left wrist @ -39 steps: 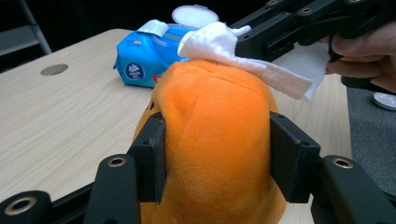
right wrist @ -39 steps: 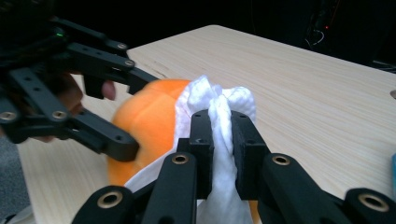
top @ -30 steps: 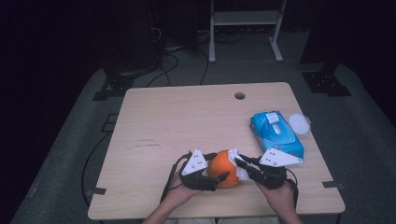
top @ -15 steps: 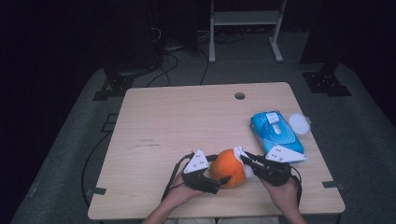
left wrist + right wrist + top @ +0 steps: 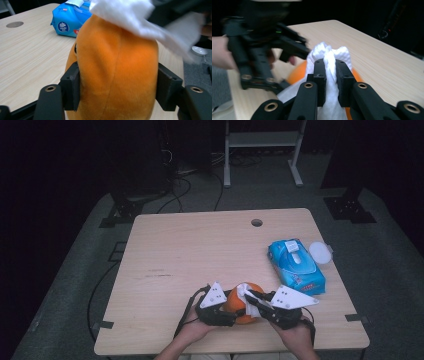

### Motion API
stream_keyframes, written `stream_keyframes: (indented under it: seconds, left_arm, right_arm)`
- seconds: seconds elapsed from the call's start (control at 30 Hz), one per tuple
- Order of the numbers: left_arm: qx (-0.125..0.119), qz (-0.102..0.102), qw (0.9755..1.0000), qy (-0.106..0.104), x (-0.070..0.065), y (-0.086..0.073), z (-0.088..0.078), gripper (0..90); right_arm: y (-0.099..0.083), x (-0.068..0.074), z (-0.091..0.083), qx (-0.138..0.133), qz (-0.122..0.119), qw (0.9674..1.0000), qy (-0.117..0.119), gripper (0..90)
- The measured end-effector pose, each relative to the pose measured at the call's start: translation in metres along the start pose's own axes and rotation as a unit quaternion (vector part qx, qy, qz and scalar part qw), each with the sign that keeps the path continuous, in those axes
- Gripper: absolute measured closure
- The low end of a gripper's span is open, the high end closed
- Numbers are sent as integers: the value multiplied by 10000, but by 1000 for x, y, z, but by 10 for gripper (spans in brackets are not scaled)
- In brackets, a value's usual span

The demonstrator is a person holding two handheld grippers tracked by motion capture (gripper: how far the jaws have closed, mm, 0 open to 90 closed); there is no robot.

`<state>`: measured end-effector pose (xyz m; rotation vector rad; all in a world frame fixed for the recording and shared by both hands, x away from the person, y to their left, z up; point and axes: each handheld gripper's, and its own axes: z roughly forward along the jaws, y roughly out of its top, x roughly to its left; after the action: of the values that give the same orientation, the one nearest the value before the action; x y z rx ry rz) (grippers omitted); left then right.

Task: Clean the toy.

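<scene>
Jaws of the left gripper (image 5: 117, 87), closing, clamp the orange toy (image 5: 117, 70); right gripper (image 5: 329, 72) pinches the tissue (image 5: 329, 57).

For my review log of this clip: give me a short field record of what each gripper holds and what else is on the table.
work in hand: wiping an orange plush toy with a white wipe
left gripper: has just been closing; fingers press the toy's sides
right gripper: shut on the wipe, which lies on top of the toy
table: light wood
other items: blue wipes pack at the right; white round lid beside it
</scene>
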<state>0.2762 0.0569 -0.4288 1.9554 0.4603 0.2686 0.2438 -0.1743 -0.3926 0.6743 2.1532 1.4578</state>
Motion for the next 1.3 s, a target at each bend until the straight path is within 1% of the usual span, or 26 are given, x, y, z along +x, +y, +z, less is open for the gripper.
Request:
stream_keyframes:
  seconds: [0.07,0.1,0.17,0.23,0.27,0.3,0.33,0.37,0.4,0.47,0.53,0.57,0.63,0.73,0.77,0.8,0.87,0.9,0.93,0.97,1.03,1.07,1.13,1.17,1.2,1.3]
  left_arm:
    - [22,56,10000,40,0,1,-1,352]
    - [32,35,10000,35,0,2,-1,352]
    - [38,50,10000,37,0,3,0,351]
    - [48,3,10000,39,1,3,0,351]
    - [54,-5,10000,33,1,2,0,351]
    - [63,-4,10000,24,1,2,0,350]
    - [72,12,10000,27,0,1,1,345]
    - [84,36,10000,36,-1,1,2,330]
    - [88,11,10000,27,-2,0,3,297]
    - [62,17,10000,39,0,-1,4,213]
    - [-13,-33,10000,14,2,-2,4,171]
    - [-20,-49,10000,8,2,-2,5,171]
    - [-2,-2,10000,26,1,-1,5,191]
    - [14,17,10000,70,-2,-1,7,235]
    - [34,59,9999,84,-3,-1,7,249]
    - [36,114,9999,100,-5,0,8,254]
    - [60,324,9994,121,-11,0,10,265]
    - [87,476,9987,151,-16,1,12,267]
    - [90,527,9984,173,-18,1,13,268]
    - [92,604,9979,209,-20,1,13,269]
    - [66,581,9981,181,-20,0,13,279]
    - [72,613,9979,176,-20,0,13,280]
    - [68,650,9977,180,-21,0,14,280]
    - [80,673,9976,172,-21,0,14,280]
    - [88,679,9975,169,-21,0,13,280]
    - [58,609,9980,152,-18,-1,12,280]
  right_arm:
    - [-3,-10,-2,34,103,9998,-138,797]
    - [-5,-14,-3,61,132,9997,-213,797]
    - [-8,-17,-5,91,188,9994,-258,797]
    - [-6,-12,-6,74,123,9996,-226,797]
    - [-4,-8,-6,18,60,9999,-98,797]
    - [-2,-4,-5,-3,13,10000,-20,797]
    - [-1,1,-4,12,-97,10000,15,797]
    - [1,5,-1,50,-210,9998,13,796]
    - [2,7,0,81,-262,9996,-14,797]
    - [0,3,2,104,-167,9998,-35,797]
    - [-3,-4,0,95,-1,9999,-81,797]
    - [-4,-7,-1,98,41,9999,-104,797]
    - [-5,-10,-2,91,134,9998,-103,797]
    - [-4,-8,-2,110,97,9998,-139,797]
    - [-3,-5,-2,106,56,9999,-118,797]
    - [-1,0,-1,112,-42,9999,-80,797]
    - [3,12,2,134,-248,9996,39,797]
    - [5,17,5,183,-362,9992,70,797]
    - [6,21,8,254,-494,9984,46,797]
    - [6,21,9,280,-521,9982,14,797]
    - [6,14,9,273,-384,9989,-30,798]
    - [5,8,6,240,-263,9993,-107,798]
    - [4,-3,2,212,-163,9993,-274,798]
    - [1,-13,-2,258,-55,9990,-359,798]
    - [-1,-17,-3,268,7,9989,-393,798]
    - [-9,-28,-8,423,187,9978,-471,798]
